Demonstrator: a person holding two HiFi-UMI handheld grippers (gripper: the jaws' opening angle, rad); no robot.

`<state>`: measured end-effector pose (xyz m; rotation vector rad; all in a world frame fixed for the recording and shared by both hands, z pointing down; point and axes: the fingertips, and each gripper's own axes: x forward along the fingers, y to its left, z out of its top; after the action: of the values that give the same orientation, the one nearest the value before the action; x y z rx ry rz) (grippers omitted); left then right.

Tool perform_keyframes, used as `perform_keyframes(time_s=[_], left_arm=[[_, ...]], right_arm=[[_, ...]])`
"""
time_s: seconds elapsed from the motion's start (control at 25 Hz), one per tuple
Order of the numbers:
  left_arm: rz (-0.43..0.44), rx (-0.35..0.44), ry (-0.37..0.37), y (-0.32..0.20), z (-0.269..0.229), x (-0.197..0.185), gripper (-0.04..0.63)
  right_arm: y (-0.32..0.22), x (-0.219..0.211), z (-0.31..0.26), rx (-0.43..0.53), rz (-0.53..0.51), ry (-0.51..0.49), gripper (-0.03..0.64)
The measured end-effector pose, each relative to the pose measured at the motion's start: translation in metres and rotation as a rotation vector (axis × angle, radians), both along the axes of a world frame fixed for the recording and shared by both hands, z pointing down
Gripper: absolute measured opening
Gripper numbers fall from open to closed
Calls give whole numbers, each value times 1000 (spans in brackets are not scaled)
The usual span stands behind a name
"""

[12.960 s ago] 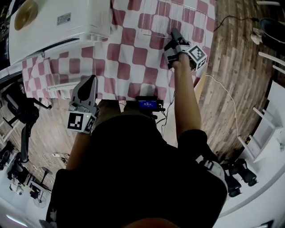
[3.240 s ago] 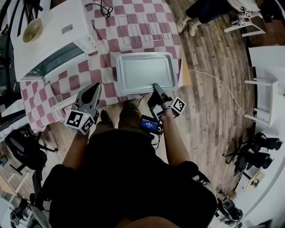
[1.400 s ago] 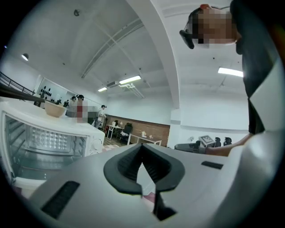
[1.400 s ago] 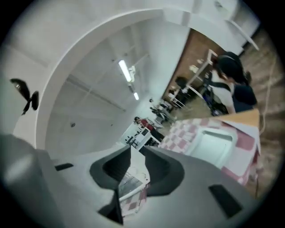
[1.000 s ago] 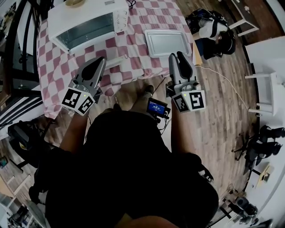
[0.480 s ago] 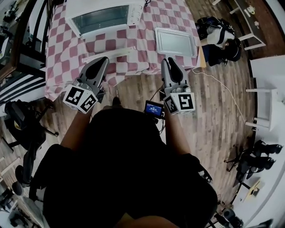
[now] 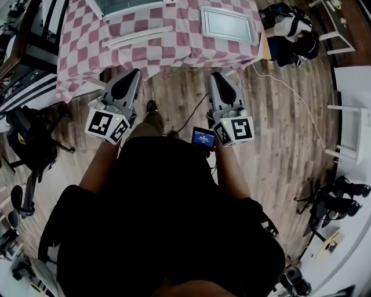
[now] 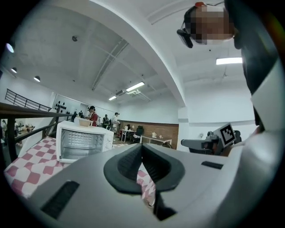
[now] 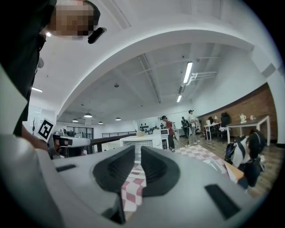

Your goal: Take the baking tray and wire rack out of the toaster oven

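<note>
The silver baking tray (image 7: 229, 23) lies flat on the checkered table (image 7: 174, 52), to the right of the white toaster oven (image 7: 124, 6), whose door (image 7: 136, 36) hangs open. The wire rack is out of view. Both grippers hang over the wood floor, short of the table's front edge. My left gripper (image 7: 132, 72) is shut and holds nothing. The jaws of my right gripper (image 7: 215, 75) are closing, with a narrow gap and nothing between them. The left gripper view shows the oven (image 8: 84, 141) beyond the pads. In the right gripper view the tray (image 9: 216, 165) lies to the right.
A black backpack (image 7: 287, 29) sits on the floor by the table's right corner, and a white cable (image 7: 301, 110) trails over the planks. An office chair (image 7: 29, 145) stands at the left and a white shelf (image 7: 353, 127) at the right. People stand far behind the oven.
The table has slid toward the top of the head view. Both grippers have drawn back from its edge and now hang over the floor. The tray stays where it was on the cloth.
</note>
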<state>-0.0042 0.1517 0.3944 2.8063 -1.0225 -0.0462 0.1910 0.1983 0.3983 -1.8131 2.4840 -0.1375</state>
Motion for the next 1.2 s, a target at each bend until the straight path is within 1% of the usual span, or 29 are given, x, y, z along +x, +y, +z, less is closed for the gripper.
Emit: perform_keyframes(time_s=[0.12,0.24,0.48,0.6,0.72,1.0,1.2], left_arm=[[-6,-16,-5,33,7,1,-6],[7,-30,-10,65,12,7,-6],[18,-21,-29,109,14,15,-6],[14,-3,-40,120,12,15,-6],[28,28,-72,127,11,20,-6],[71,15,-55,131,12,40,-6],[93,21,-61,130,10,51,-6]], right_arm=[[35,6,7,-27,6,-11,40],[64,10,11,-34,8,-32,31],[102,15,21,-46,15,-29,10],[113,20,22,-46,32,-29,5],[120,24,23,-48,43,-29,3],[129,39,22,-41,75,-11,3],[135,53,21,-39,110,-21,3]])
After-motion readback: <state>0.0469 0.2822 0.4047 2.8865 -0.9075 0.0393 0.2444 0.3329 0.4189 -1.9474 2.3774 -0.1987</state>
